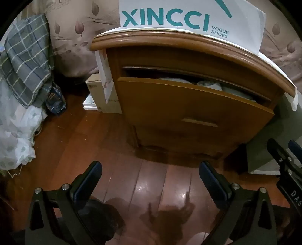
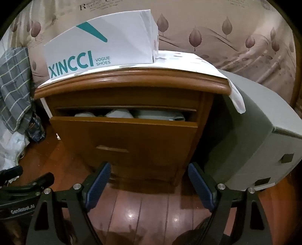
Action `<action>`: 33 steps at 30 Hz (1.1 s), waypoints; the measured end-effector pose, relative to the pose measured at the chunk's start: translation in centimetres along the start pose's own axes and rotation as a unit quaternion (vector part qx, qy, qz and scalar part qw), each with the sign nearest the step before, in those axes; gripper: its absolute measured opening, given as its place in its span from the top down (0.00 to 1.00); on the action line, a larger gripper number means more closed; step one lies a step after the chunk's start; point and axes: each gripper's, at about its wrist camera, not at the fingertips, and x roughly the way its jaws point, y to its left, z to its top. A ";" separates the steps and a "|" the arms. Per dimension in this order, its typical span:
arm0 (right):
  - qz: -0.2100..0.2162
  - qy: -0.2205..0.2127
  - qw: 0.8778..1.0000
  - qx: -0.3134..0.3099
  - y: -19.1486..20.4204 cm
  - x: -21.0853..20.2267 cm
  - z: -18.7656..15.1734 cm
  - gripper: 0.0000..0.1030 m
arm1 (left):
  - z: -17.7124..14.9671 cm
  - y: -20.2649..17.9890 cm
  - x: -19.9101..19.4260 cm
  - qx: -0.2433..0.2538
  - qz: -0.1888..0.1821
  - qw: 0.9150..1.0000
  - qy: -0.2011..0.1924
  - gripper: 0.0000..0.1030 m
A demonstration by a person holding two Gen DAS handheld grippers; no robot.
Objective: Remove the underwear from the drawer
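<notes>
A wooden nightstand has its drawer (image 1: 188, 105) (image 2: 124, 137) pulled out a little. Pale folded underwear (image 1: 209, 84) (image 2: 120, 114) shows in the gap above the drawer front. The drawer's handle (image 1: 200, 122) (image 2: 112, 148) is a flat wooden bar. My left gripper (image 1: 150, 169) hovers open over the floor, short of the nightstand, with nothing between its fingers. My right gripper (image 2: 149, 170) is open too, low in front of the drawer and empty. Each gripper shows at the edge of the other's view.
A white shoe box (image 1: 188, 15) (image 2: 102, 47) stands on the nightstand top. A grey appliance (image 2: 260, 147) sits to the right. Left are checked cloth (image 1: 26, 67), white plastic bags (image 1: 17, 132) and cardboard boxes (image 1: 102, 94). Glossy wooden floor (image 2: 147, 207) lies below.
</notes>
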 end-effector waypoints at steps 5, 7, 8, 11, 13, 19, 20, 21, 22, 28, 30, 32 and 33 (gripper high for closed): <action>0.000 0.003 1.000 -0.003 0.2 -0.1 0.1 0.16 | -0.2 -0.2 -0.6 0.003 0.008 1.000 -0.011 0.01; 0.000 0.007 1.000 -0.006 0.1 -0.1 0.1 0.16 | -0.3 -0.3 -0.9 0.003 0.005 1.000 -0.012 0.01; 0.001 0.007 1.000 -0.007 0.2 0.0 0.1 0.16 | -0.3 -0.3 -1.0 0.002 0.005 1.000 -0.012 0.01; -0.001 0.004 1.000 -0.008 0.5 -0.1 -0.1 0.16 | -0.1 -0.2 0.0 0.007 0.004 1.000 -0.004 0.01; 0.001 0.005 1.000 -0.007 0.3 0.2 -0.1 0.16 | -0.2 -0.1 -0.1 0.008 0.005 1.000 -0.004 0.01; 0.002 0.008 1.000 -0.006 0.3 0.3 -0.1 0.16 | 0.0 -0.2 0.4 0.006 0.006 1.000 0.003 0.01; 0.002 0.008 1.000 -0.005 0.3 0.3 -0.1 0.16 | 0.0 -0.2 0.5 0.005 0.004 1.000 0.004 0.01; 0.003 0.009 1.000 -0.005 0.3 0.3 -0.1 0.16 | 0.0 -0.1 0.5 0.004 0.004 1.000 0.004 0.01; 0.003 0.011 1.000 -0.004 0.3 0.4 -0.1 0.16 | 0.0 -0.1 0.5 0.004 0.005 1.000 0.003 0.01; 0.004 0.013 1.000 -0.002 0.2 0.4 -0.2 0.16 | -0.1 -0.2 0.4 0.006 0.005 1.000 0.005 0.01; 0.008 0.012 1.000 0.001 0.1 0.4 -0.2 0.16 | -0.1 -0.2 0.4 0.006 0.005 1.000 0.004 0.01; 0.005 0.013 1.000 0.001 0.2 0.5 -0.2 0.16 | 0.0 -0.2 0.4 0.006 0.004 1.000 0.004 0.01; 0.005 0.014 1.000 0.000 0.3 0.5 -0.2 0.16 | 0.0 -0.2 0.4 0.006 0.003 1.000 0.004 0.01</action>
